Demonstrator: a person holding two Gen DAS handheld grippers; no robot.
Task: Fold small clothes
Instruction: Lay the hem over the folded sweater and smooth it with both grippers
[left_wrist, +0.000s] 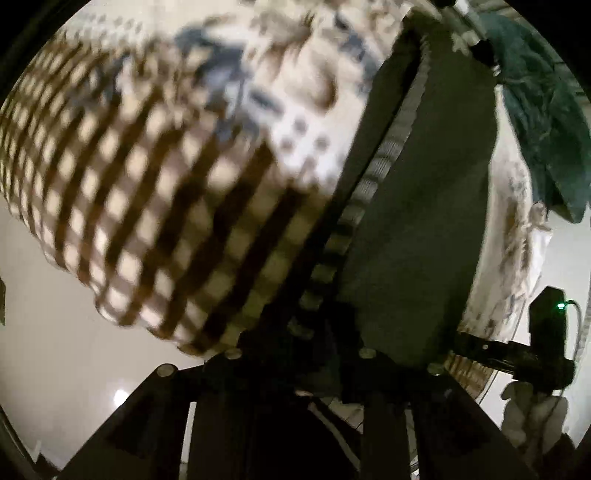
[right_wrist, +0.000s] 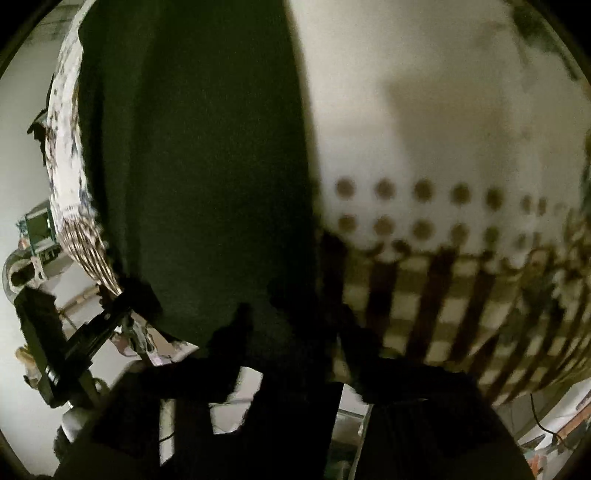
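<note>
Dim, motion-blurred, fisheye-warped, dark-cornered.

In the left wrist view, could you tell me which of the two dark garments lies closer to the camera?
The plain dark cloth with the ribbed edge, running up the middle-right. The teal garment lies crumpled farther off at the upper right.

Both my wrist cameras look steeply down, pressed very close to the white patterned cloth with brown checked border (left_wrist: 155, 206). Each also catches the same dark green fabric panel (right_wrist: 192, 166).
</note>
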